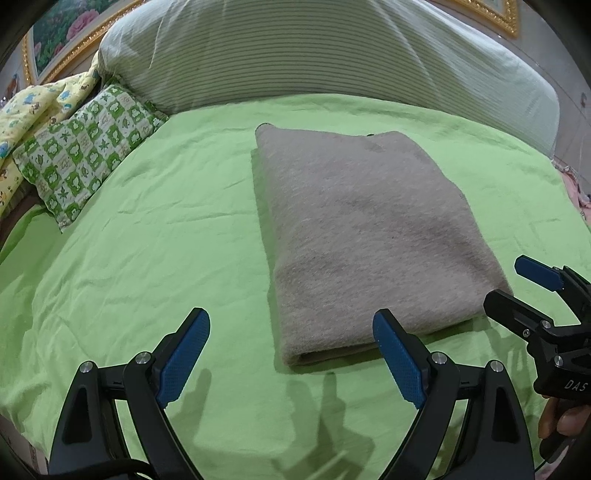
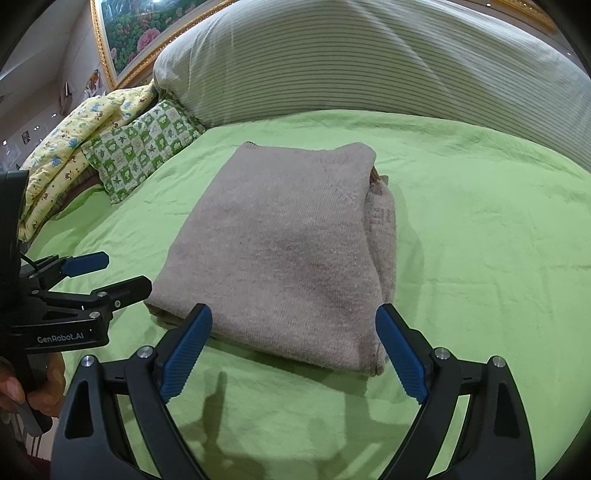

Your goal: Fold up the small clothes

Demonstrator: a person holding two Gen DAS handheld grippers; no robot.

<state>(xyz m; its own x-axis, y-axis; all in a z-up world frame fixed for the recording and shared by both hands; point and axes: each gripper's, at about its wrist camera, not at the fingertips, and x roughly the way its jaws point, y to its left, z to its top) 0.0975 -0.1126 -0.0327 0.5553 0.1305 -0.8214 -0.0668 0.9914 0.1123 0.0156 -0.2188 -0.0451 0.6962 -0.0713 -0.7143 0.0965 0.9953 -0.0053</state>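
A grey-beige knitted garment lies folded into a flat rectangle on the green bedsheet; it also shows in the right wrist view, with stacked layers along its right side. My left gripper is open and empty, just short of the garment's near left corner. My right gripper is open and empty, its jaws either side of the garment's near edge without holding it. Each gripper appears in the other's view: the right gripper at the garment's near right, the left gripper at its near left.
A large striped pillow lies across the back of the bed. A green-and-white patterned cushion and a yellow printed quilt lie at the back left. A gold-framed flower picture hangs behind. Green sheet surrounds the garment.
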